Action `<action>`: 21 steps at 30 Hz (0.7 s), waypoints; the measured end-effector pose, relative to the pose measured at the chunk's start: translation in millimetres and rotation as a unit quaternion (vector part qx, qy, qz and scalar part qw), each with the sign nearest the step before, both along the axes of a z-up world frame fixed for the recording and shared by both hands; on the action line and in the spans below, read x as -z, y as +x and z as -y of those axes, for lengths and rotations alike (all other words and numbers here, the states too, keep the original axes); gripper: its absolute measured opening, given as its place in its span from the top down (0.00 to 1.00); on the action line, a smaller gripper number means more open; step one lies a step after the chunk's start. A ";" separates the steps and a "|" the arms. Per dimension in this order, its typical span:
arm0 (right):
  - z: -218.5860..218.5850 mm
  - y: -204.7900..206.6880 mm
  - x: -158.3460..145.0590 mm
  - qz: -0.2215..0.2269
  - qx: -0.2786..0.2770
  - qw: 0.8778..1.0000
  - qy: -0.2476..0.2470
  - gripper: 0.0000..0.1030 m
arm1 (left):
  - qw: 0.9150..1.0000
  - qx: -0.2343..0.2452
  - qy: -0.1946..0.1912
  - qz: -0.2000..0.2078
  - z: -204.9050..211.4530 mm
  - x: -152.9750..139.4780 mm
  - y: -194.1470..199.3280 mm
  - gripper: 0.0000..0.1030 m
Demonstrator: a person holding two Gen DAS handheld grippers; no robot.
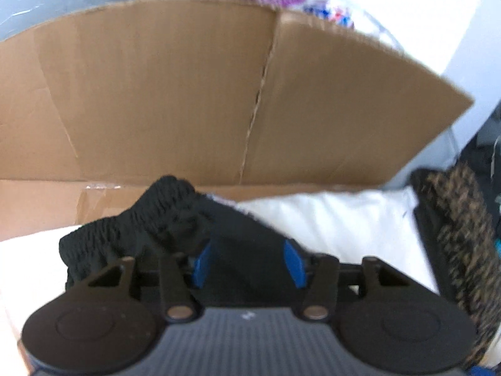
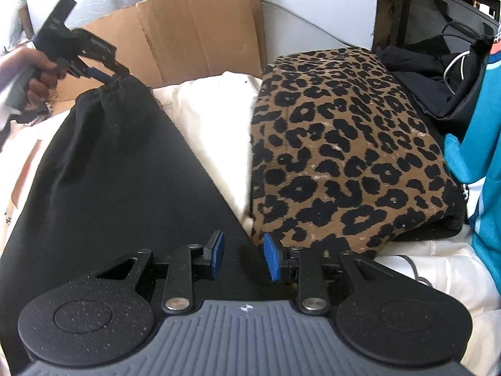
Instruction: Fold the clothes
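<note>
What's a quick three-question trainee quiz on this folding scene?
1. True or false: in the right wrist view, the leopard-print garment lies left of the black garment.
2. The left gripper has its tips at: A) the black garment's gathered waistband, B) the cardboard, C) the teal garment.
3. What pale thing shows between the two garments?
Key: 1 false; 2 A; 3 cream cloth.

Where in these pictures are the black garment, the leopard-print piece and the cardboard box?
black garment (image 2: 103, 169): right wrist view, on its flat middle.
leopard-print piece (image 2: 344, 144): right wrist view, on its top face.
cardboard box (image 1: 156, 94): left wrist view, on its upright wall.
</note>
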State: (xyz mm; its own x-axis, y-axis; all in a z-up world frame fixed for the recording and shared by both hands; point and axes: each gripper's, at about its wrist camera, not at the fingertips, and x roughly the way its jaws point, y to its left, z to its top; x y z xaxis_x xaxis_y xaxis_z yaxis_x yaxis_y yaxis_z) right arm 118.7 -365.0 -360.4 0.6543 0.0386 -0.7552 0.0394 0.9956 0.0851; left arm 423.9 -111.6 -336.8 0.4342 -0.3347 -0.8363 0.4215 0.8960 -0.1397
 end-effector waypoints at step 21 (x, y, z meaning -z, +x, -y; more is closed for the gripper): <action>-15.7 1.1 21.8 -0.057 0.003 0.998 0.013 0.68 | 0.998 -0.029 0.046 -0.033 7.5 22.2 39.6 0.49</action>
State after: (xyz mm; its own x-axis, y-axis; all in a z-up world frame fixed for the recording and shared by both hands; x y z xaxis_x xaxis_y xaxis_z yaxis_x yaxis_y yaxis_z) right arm 119.8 -349.3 -382.2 0.5637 0.0547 -0.8241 0.0565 0.9929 0.1045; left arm 463.6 -119.1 -359.0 0.3934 -0.2309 -0.8899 0.3615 0.9288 -0.0811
